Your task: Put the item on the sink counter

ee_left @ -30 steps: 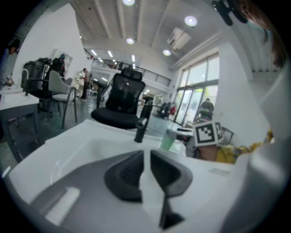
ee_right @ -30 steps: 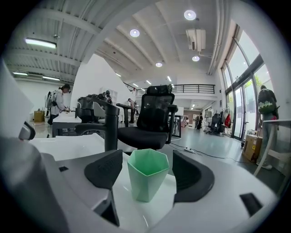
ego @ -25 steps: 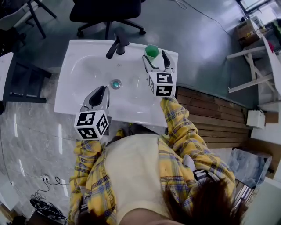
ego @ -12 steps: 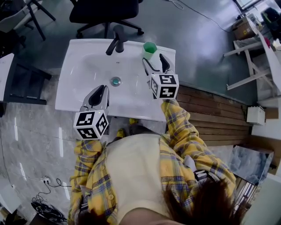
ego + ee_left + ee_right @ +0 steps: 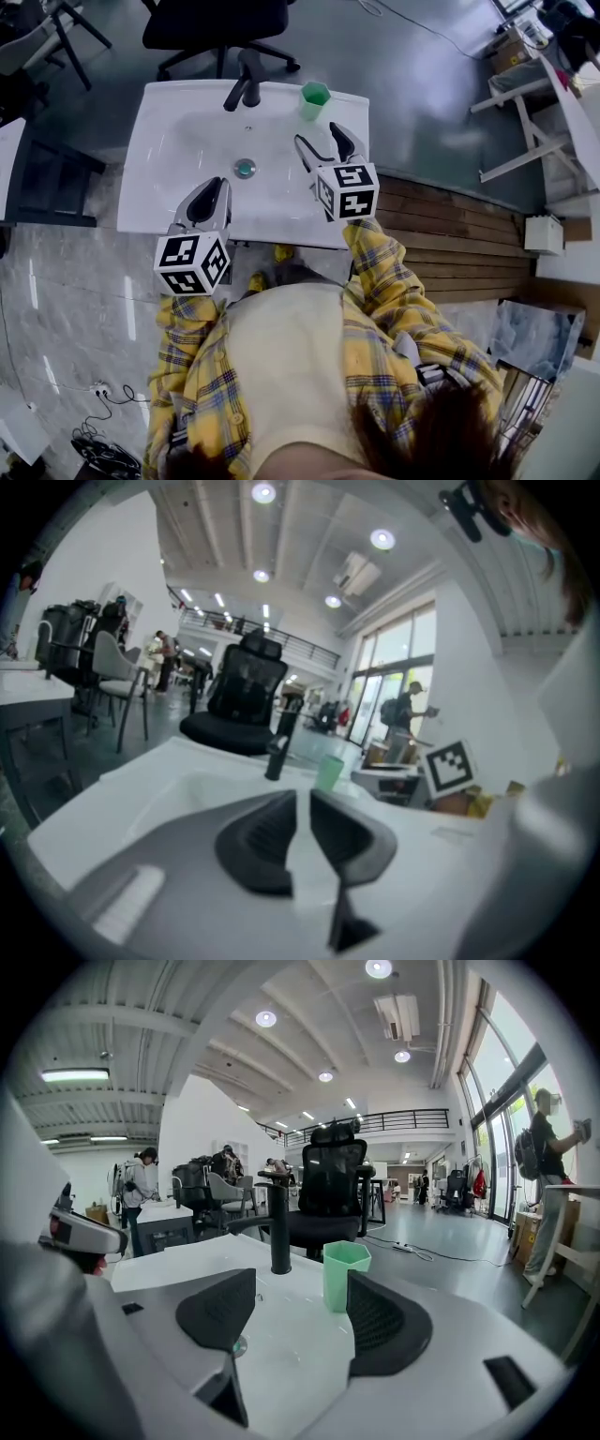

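Pulled back from the cup, the R gripper is held w/ jaws spread, empty. Cup is left upright at the back right corner of the sink. L gripper is clenched, empty.

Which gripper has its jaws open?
The right gripper, jaws wide apart facing the green cup; the left gripper has its jaws together.

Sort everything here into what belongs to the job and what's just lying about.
Job: green cup, on the sink counter; right gripper, open, apart from the cup.
Lying about: faucet, drain plug, office chair, wooden boards.
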The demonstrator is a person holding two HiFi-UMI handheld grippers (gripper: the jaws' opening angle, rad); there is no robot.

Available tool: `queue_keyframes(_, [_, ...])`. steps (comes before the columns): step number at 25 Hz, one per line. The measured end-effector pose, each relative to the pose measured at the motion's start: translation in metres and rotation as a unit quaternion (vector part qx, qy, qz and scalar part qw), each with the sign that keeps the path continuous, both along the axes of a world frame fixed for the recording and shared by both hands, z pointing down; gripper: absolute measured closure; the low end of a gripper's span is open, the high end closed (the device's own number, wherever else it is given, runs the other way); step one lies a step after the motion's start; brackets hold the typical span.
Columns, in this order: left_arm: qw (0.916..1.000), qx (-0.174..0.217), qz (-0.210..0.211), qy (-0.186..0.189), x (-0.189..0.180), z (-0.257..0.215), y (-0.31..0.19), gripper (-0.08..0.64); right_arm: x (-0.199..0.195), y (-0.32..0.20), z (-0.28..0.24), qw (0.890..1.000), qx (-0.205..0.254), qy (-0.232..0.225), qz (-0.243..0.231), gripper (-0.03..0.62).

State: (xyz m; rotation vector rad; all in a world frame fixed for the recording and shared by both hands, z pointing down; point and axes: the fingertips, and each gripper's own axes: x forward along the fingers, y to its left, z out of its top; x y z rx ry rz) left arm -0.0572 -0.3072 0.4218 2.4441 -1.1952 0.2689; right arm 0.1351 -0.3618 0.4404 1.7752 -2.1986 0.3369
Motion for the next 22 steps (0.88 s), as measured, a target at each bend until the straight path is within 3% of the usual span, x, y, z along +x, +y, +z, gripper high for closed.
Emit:
queue_keyframes(7, [0.9999,0.002,0.010,-0.007,-0.002,-0.001,0.009,0.514,-0.014,0.022,-0.003,1.000,-0.005,-0.017,-0.003,0.297])
queue_keyframes(11, [0.9999,0.003,0.013,-0.001,-0.004,-0.004,0.015,0.514,-0.017,0.034,-0.008,1.000,0.003,-0.020,0.008,0.390])
queue_keyframes(15, [0.9998,0.004,0.018,0.000,-0.004,-0.005,0.020,0.513,-0.020,0.045,-0.011,0.999,0.002,-0.030,0.012,0.411])
queue_keyframes(22, [0.9997,0.005,0.025,-0.003,0.000,-0.007,0.029,0.514,-0.020,0.062,-0.008,0.999,-0.002,-0.034,0.025,0.508])
